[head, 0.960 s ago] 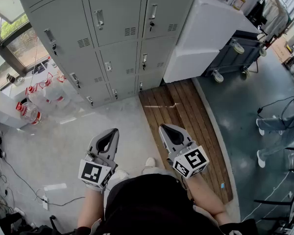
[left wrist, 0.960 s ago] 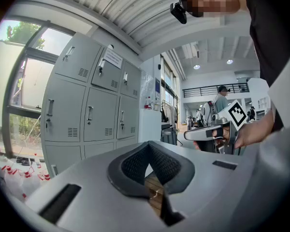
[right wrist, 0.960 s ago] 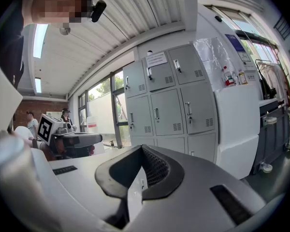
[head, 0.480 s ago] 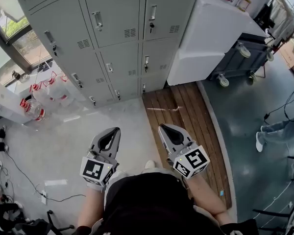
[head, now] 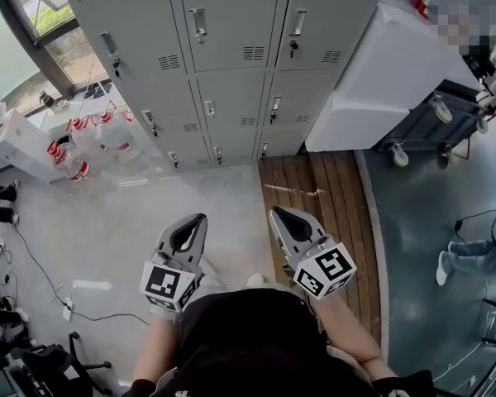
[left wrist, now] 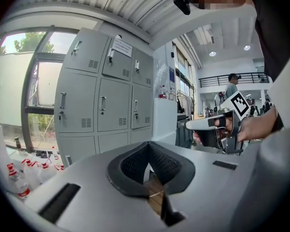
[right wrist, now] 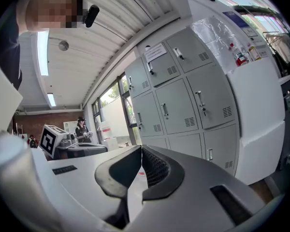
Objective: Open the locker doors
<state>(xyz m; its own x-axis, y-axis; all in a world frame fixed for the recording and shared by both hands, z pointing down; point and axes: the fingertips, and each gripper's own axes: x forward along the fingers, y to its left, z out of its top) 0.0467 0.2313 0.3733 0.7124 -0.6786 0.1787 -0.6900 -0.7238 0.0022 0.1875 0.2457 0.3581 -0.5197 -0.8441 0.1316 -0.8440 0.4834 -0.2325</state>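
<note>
Grey steel lockers [head: 231, 64] stand straight ahead of both tongs, well apart from them, w/ every door in view flush & shut. No tong is on a handle [head: 198, 25].

Left tongs [head: 197, 220] & right tongs [head: 278, 215] sit side by side low in front of the person [head: 248, 346], both pointing fwd at the lockers.
- Left tongs: tips together, nothing btwn them. Only floor shows thru the slot behind the tips.
- Right tongs: also closed tip to tip, empty.
- Neither touches anything.

Wooden decking [head: 314, 197] lies under & ahead of right tongs, running up to the locker base. Pale floor [head: 124, 222] lies under left tongs.

Clear bottles [head: 87, 139] w/ red caps sit on the floor ahead-left of left tongs, beside the lockers' left end, nr a window [head: 41, 23]. White cabinet [head: 372, 73] butts against the lockers ahead-right of right tongs. Beyond it is a dark cart [head: 430, 118] on castors. Cables [head: 33, 279] trail on the floor left of left tongs. Paper notice [left wrist: 122, 46] is stuck on an upper locker door.
</note>
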